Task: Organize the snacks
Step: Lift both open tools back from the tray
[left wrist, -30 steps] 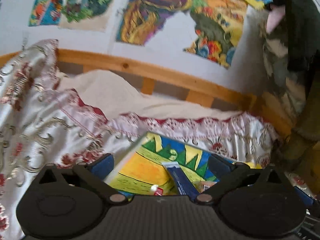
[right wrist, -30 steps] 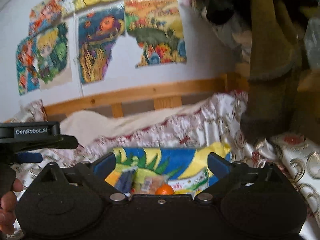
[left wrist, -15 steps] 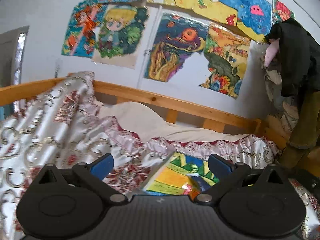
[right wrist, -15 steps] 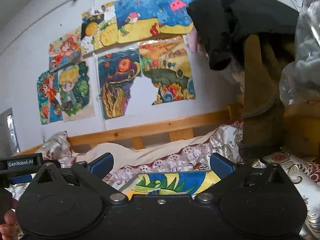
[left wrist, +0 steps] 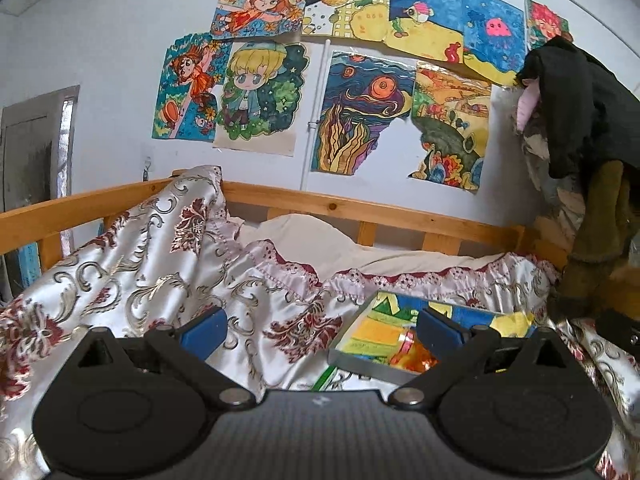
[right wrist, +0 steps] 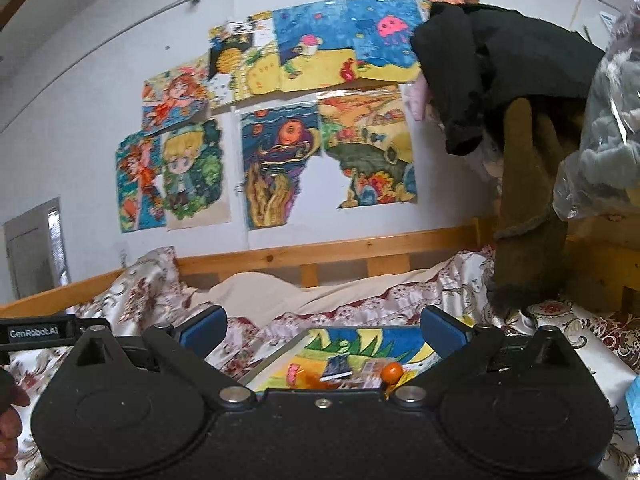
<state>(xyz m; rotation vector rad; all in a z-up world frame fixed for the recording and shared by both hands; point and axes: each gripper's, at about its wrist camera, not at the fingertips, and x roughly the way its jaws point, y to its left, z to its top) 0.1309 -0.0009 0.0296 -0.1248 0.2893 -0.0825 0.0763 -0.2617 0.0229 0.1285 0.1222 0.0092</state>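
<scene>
Several snacks lie loose on the painted board; sorting looks barely begun

Both hand-held grippers hang above the bed with their blue-padded fingers spread wide and nothing between them. The left hand-held gripper points over the patterned bedspread, with the painted board off to its right side. The right hand-held gripper faces that board more squarely, so its view gives the better account of the snacks.

On the board, the right wrist view shows a small orange ball-shaped item, a dark blue packet just beside it, a pale wrapped piece between those two, and a pink-and-orange wrapper further left. They sit near one another but in no clear row or group. The left wrist view catches only a shiny orange-red wrapper at the board's near edge, partly hidden behind the right finger; whether it is the same piece seen from the other side cannot be told.

No box, bowl or tray meant to receive the snacks appears in either view, so the intended arrangement is not evident. Judging by the scatter and the empty jaws, most or all of the organizing is left to do. Neither gripper is down at the level of the snacks; a descent toward the board seems needed before any piece can be picked up.
</scene>
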